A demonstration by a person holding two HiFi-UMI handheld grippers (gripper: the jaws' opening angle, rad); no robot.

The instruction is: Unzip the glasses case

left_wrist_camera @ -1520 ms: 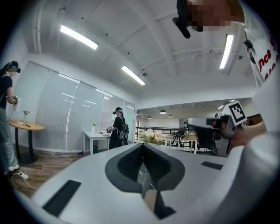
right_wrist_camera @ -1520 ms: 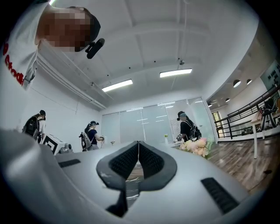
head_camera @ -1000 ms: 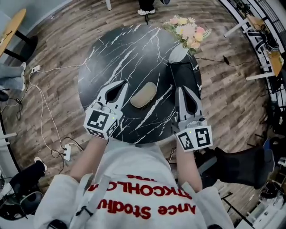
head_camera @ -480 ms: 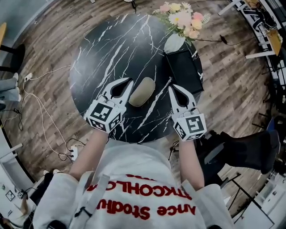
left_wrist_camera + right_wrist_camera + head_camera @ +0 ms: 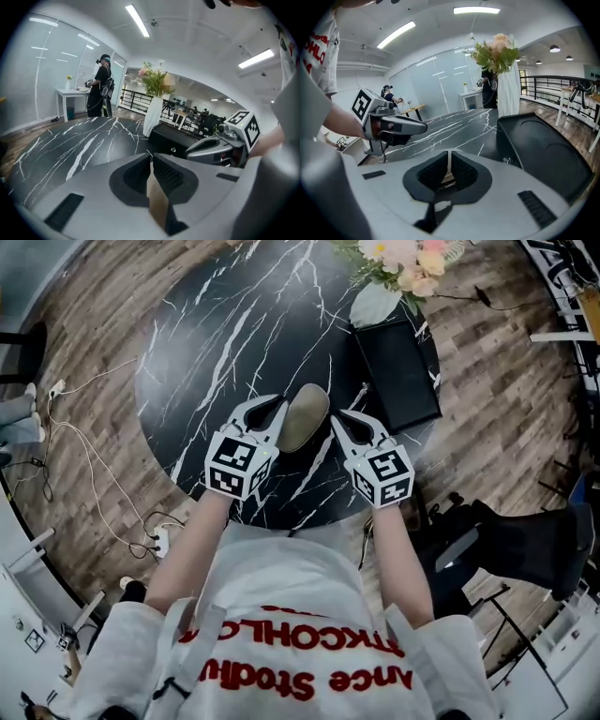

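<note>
Glasses case (image 5: 306, 415) between closed left tool (image 5: 279, 406) and right tool (image 5: 336, 417)

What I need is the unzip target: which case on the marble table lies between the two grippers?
The beige oval case; the black rectangular case lies farther off, beside the white vase.

Ceiling strip lights (image 5: 137, 19) give bright, even light; fisheye edges bend and darken.
</note>
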